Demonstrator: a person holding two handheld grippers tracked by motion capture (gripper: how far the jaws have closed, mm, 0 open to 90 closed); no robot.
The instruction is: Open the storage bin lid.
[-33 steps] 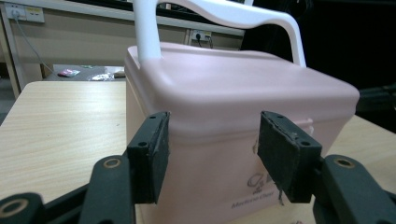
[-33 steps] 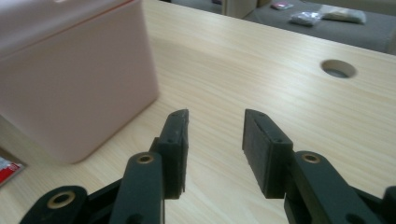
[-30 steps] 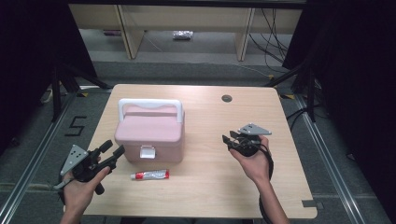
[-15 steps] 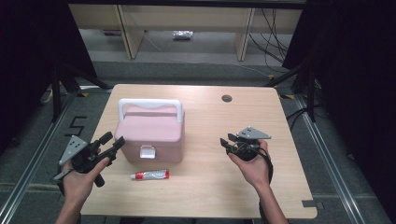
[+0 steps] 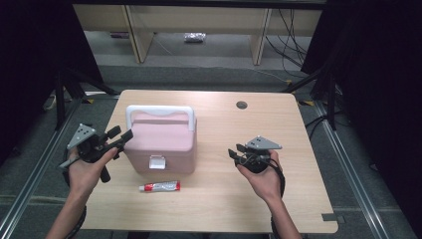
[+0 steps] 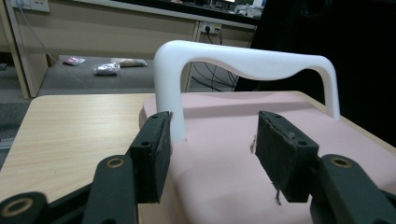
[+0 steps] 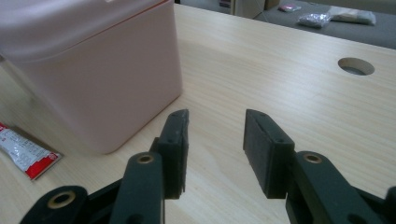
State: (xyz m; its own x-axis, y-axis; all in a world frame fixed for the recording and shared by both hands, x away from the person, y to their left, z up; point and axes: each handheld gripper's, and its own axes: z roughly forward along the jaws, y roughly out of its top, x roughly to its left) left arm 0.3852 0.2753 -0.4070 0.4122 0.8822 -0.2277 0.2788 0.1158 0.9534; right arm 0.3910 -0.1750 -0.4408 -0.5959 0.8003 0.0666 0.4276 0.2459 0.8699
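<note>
1. Toward the left half of the desk (image 5: 278, 199), seen from the high view, a pink box (image 5: 160, 144) with a white handle (image 5: 159, 111) stood upright, nearer the left edge than the right.
2. Between the box and the near edge lay a small red-and-white tube (image 5: 159, 186), flat and just apart from the box's front.
3. At the left edge the left gripper (image 5: 117, 137) hung above the desk, its tips just beside the box's left side; its jaws had just been closing a little yet stood wide, with nothing pressed between them.
4. Right of the box and well apart from it, the right gripper (image 5: 235, 151) pointed toward the box, jaws parted.
5. Near the far edge sat a round cable hole (image 5: 242, 105).
6. From the left gripper view, the left gripper (image 6: 211, 140) looked over the box's pink lid (image 6: 224, 154); the handle's nearer post (image 6: 169, 93) rose just beside one pad, perhaps touching it, though that was hard to tell.
7. From the right gripper view, the right gripper (image 7: 216, 133) held nothing, with bare wood showing between its pads; the box (image 7: 102, 79) stood beyond, the tube (image 7: 25, 151) beside it.
</note>
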